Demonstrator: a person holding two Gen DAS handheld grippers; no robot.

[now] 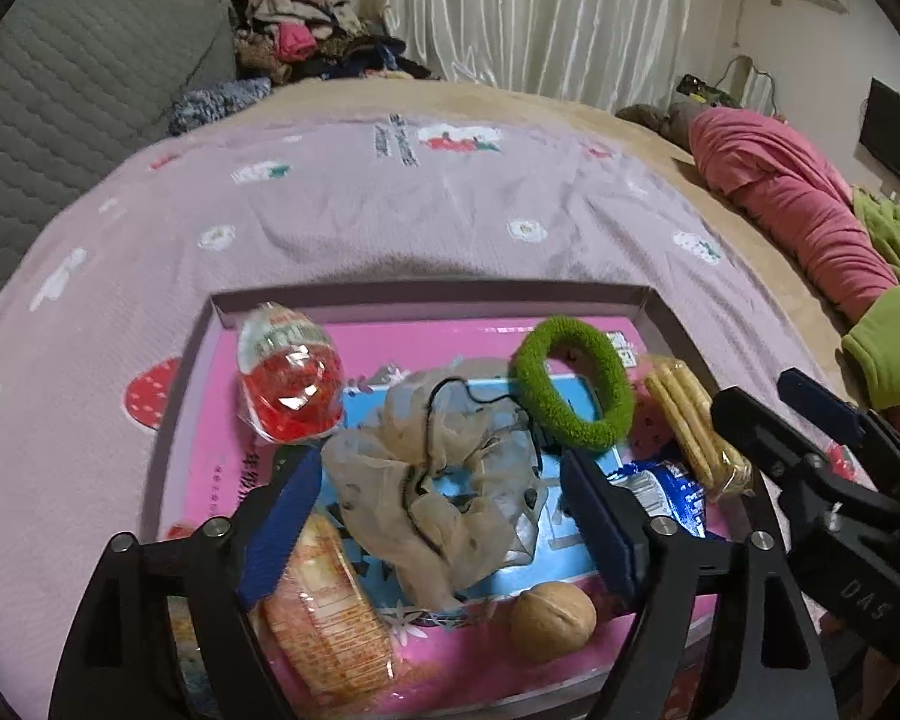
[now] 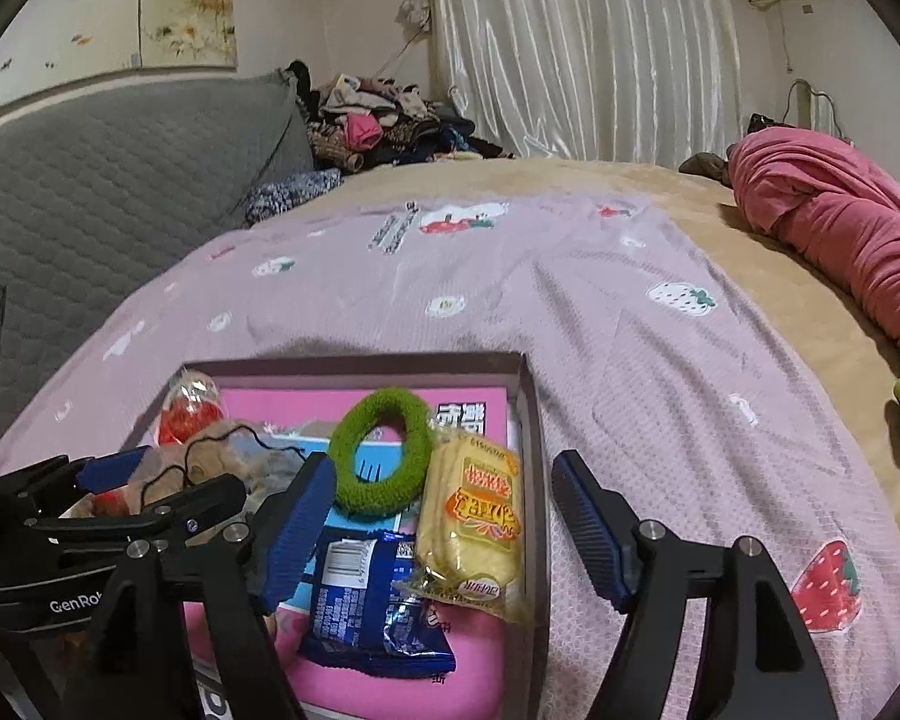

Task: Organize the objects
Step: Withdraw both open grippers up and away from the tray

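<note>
A shallow box (image 1: 432,291) (image 2: 525,420) with a pink floor lies on the bed. In it are a beige mesh scrunchie (image 1: 432,480) (image 2: 222,456), a green scrunchie (image 1: 570,384) (image 2: 384,450), a red jelly cup (image 1: 288,378) (image 2: 189,408), a walnut (image 1: 552,618), an orange snack pack (image 1: 330,612), a yellow cracker pack (image 1: 696,426) (image 2: 474,534) and a blue snack pack (image 1: 666,492) (image 2: 366,600). My left gripper (image 1: 438,534) (image 2: 150,492) is open, its fingers on either side of the beige scrunchie. My right gripper (image 2: 444,534) (image 1: 774,408) is open above the cracker pack and the box's right wall.
A lilac strawberry-print blanket (image 1: 420,210) (image 2: 660,360) covers the bed around the box. A rolled pink garment (image 1: 798,204) (image 2: 834,222) lies at the right. A grey quilted cushion (image 1: 72,102) and a heap of clothes (image 1: 312,30) stand at the back left.
</note>
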